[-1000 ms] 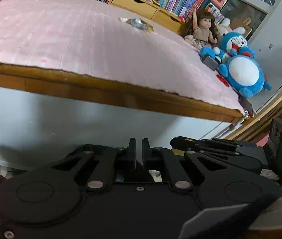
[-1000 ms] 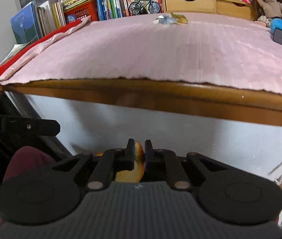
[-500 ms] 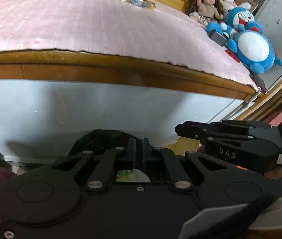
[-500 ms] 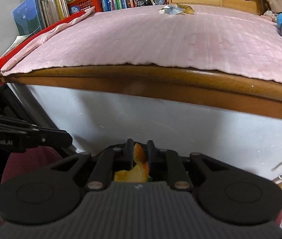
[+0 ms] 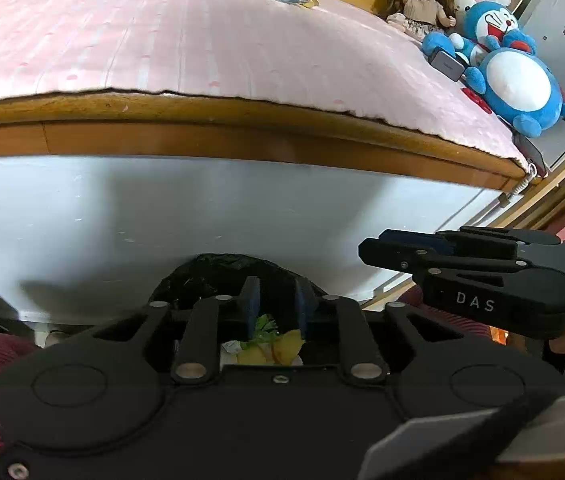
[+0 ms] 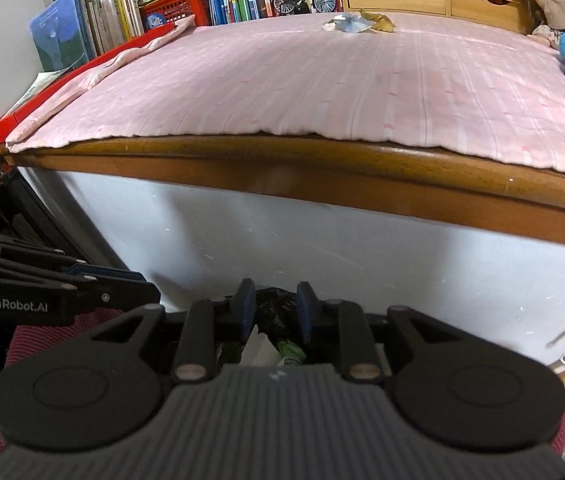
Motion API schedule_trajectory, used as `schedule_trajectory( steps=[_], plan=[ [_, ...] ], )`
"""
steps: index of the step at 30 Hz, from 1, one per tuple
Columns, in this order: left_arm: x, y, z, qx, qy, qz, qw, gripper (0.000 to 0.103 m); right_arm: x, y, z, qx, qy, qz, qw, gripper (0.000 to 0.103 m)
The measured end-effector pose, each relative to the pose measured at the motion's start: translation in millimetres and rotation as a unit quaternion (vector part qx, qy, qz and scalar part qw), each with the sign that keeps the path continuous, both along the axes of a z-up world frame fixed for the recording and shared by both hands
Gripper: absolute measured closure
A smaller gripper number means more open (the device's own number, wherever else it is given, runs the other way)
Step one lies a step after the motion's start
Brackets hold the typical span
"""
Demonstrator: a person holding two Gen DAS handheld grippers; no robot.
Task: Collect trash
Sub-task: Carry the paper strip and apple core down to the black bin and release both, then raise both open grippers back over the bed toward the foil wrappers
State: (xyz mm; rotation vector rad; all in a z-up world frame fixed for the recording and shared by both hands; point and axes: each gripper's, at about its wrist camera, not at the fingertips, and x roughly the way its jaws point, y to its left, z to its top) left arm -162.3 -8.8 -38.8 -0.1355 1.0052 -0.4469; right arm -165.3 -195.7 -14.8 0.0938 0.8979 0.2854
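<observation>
Both grippers are hanging over the black-lined bin (image 5: 218, 270) below the bed edge (image 5: 242, 120), jaws just parting. The right gripper (image 6: 270, 306) was pinching an orange scrap; now nothing is sitting between its fingers. The left gripper (image 5: 274, 300) is gaping too, yellow and green scraps (image 5: 270, 344) lying below in the bin. More wrappers (image 6: 358, 22) are waiting far across the bed.

Scraps (image 5: 270, 346) in black-lined bin (image 5: 210, 270) (wrappers (image 6: 356, 22) on bed).
</observation>
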Motion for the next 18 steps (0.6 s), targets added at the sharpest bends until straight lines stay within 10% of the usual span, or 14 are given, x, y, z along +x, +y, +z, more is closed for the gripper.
schedule_trajectory(
  steps=[18],
  plan=[
    [2.0,-2.2,5.5,0.018,-0.018,0.015,0.9996,0.051,-0.5,-0.3,7.0,-0.007,-0.015,-0.002,1.0,0.042]
  ],
)
